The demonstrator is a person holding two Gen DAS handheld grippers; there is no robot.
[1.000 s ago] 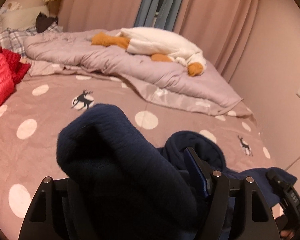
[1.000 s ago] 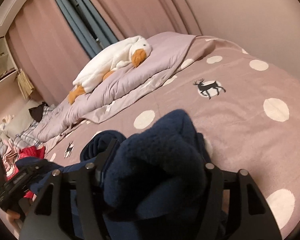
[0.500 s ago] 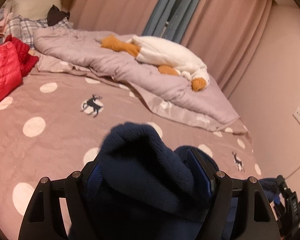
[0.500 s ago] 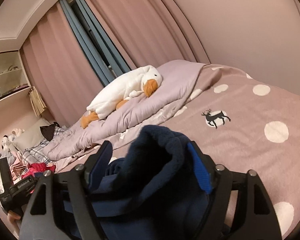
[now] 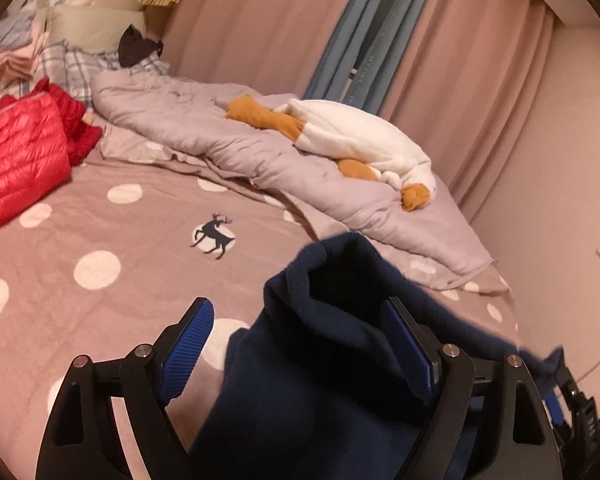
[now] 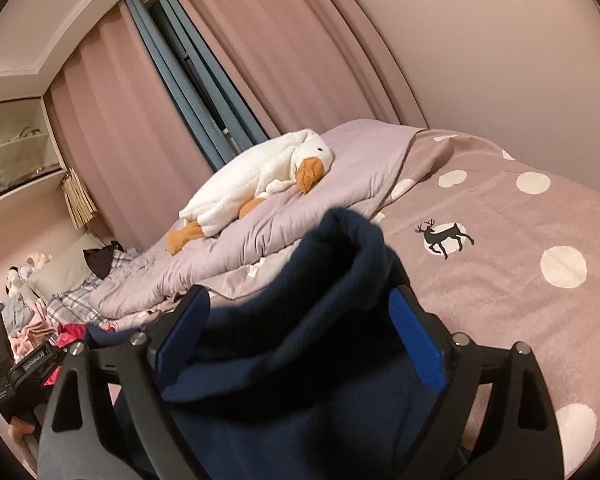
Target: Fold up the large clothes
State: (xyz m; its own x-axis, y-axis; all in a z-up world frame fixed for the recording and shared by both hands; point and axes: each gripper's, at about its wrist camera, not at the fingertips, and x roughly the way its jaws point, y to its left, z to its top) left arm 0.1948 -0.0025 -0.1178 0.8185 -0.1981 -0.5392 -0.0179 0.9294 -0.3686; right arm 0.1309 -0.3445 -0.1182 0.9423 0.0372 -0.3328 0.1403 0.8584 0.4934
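Both grippers are up off the bed, and a dark navy fleece garment (image 5: 332, 360) hangs bunched between and over them, raised above the dotted deer-print bedspread (image 5: 100, 240).

In the left gripper (image 5: 300, 344) the jaws stand wide apart: the left blue pad (image 5: 188, 340) is bare, with bedspread showing between it and the cloth, while the fleece leans against the right-hand pad. I would call that draped rather than pinched. The right gripper (image 6: 300, 332) also shows its jaws spread, the thick fabric filling the gap and a rolled hem (image 6: 352, 240) curling up past the tips; whether the pads really press on it, I cannot tell.

The garment looks soft, thick and limp, bulky more than heavy (it slumps in fat folds wherever it is unsupported). It should not slip much on those textured pads, but a thick wad will resist a clean pinch. A single layer at a hem or seam edge seems the better hold, one gripper per corner, so it spreads flat.

Farther off lie a lilac quilt (image 5: 260, 160), a plush goose (image 5: 360, 140) and a red puffer jacket (image 5: 16, 152).
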